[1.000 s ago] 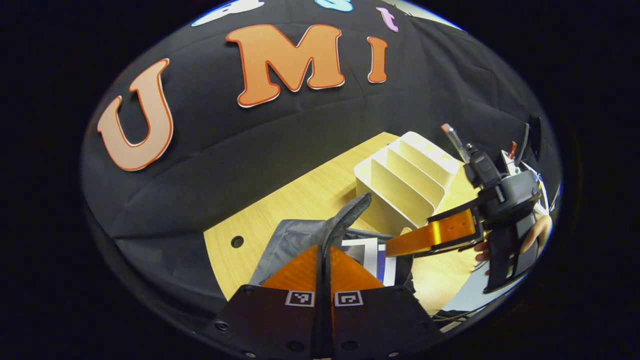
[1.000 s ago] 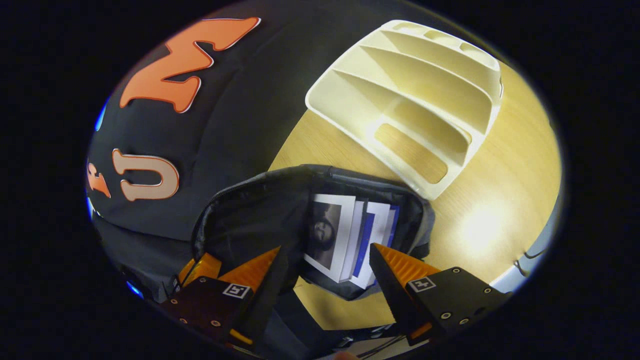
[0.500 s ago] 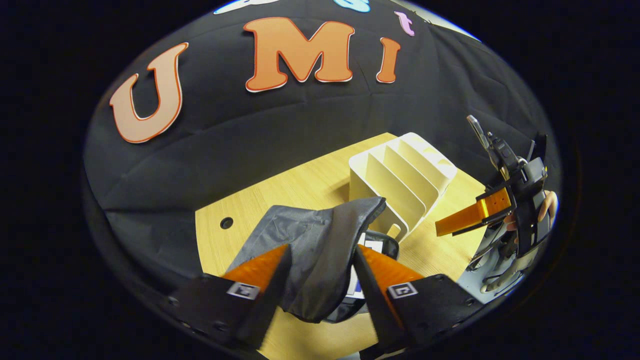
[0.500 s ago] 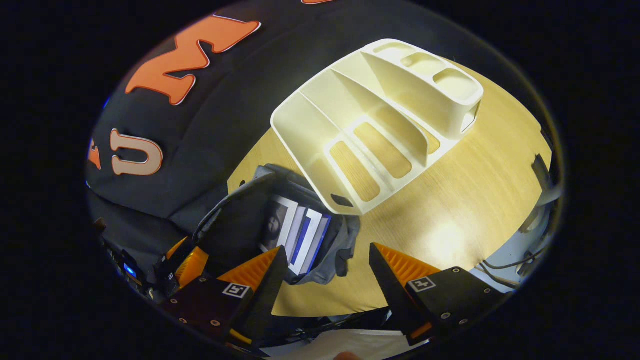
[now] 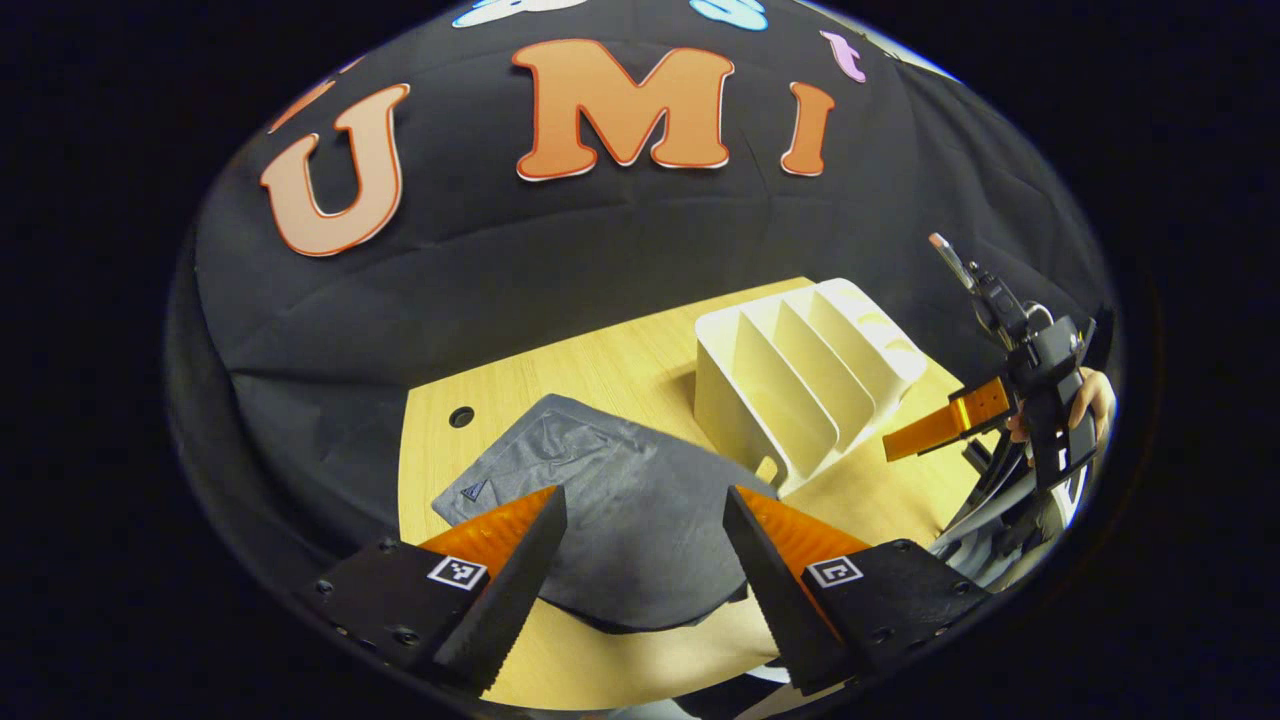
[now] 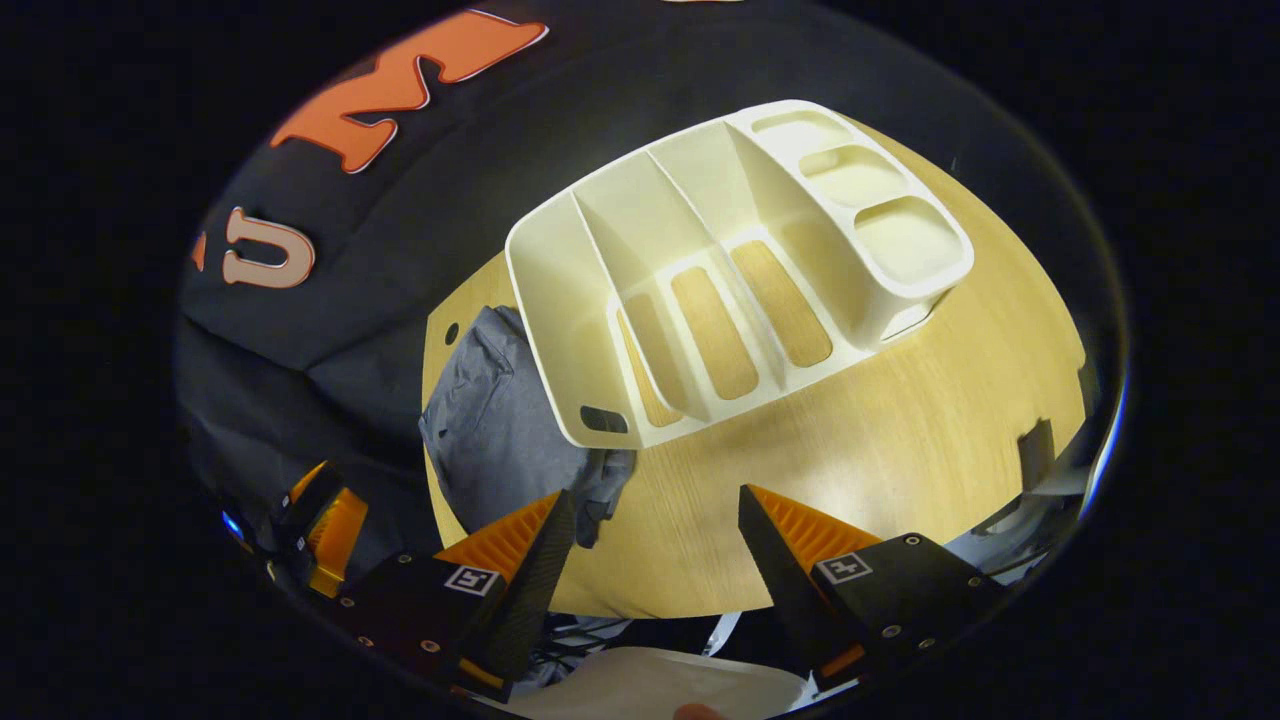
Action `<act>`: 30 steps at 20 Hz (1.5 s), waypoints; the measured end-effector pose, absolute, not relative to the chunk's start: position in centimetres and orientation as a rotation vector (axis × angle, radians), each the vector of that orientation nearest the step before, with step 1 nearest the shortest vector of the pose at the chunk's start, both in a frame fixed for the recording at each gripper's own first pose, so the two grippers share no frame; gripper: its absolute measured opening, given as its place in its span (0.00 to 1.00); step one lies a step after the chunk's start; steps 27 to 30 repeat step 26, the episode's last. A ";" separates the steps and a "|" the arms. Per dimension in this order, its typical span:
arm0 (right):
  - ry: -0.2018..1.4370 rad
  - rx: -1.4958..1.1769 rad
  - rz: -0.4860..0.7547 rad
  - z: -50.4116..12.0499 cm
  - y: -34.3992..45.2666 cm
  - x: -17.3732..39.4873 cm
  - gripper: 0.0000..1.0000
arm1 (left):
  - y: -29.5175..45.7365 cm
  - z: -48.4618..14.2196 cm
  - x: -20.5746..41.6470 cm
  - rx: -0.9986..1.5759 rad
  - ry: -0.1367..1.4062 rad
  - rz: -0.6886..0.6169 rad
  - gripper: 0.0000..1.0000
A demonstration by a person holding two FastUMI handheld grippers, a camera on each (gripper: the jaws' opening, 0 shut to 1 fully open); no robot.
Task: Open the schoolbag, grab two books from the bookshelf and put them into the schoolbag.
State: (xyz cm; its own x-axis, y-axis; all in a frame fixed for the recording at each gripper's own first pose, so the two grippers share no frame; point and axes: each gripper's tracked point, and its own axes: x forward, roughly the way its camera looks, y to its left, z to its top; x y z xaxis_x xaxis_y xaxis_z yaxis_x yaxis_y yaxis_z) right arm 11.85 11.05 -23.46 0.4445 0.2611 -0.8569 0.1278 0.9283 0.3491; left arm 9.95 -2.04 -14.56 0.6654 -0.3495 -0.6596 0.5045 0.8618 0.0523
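Note:
The grey schoolbag (image 5: 620, 500) lies flat on the wooden table (image 5: 590, 375), its flap down over the opening. My left gripper (image 5: 645, 495) hovers open just above and in front of it, touching nothing. To the bag's right stands the white bookshelf (image 5: 800, 380), whose slots hold nothing (image 6: 740, 270). My right gripper (image 6: 655, 495) is open over bare table in front of the shelf, with the bag (image 6: 500, 420) to its left. In the left gripper view the right gripper (image 5: 900, 445) hangs beside the shelf, held by a hand (image 5: 1090, 400).
A round cable hole (image 5: 461, 416) sits in the table's far left corner. The black cloth wall rises right behind the table. Cables (image 6: 1040, 490) hang off the table's right edge. The left gripper (image 6: 325, 525) appears low at the left of the right gripper view.
My left gripper opened and let go of the bag's flap, which dropped over the books inside. Both grippers drew back from the bag.

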 end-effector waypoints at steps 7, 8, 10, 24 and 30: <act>0.980 0.205 0.170 -18.3 4.8 14.6 0.99 | -6.3 -10.4 9.0 0.084 0.558 -0.285 1.00; 0.936 0.196 0.180 -16.8 4.3 15.2 0.99 | -6.8 -9.7 8.8 0.064 0.530 -0.270 1.00; 0.842 0.183 0.204 -13.4 3.6 16.0 0.99 | -8.4 -7.3 8.5 0.034 0.466 -0.249 1.00; 0.188 0.039 0.099 2.2 -1.7 16.3 0.98 | -11.6 0.5 7.7 0.010 0.198 -0.220 0.99; 0.169 0.037 0.071 2.5 -2.1 16.0 0.97 | -12.1 0.5 7.4 -0.009 0.194 -0.249 0.99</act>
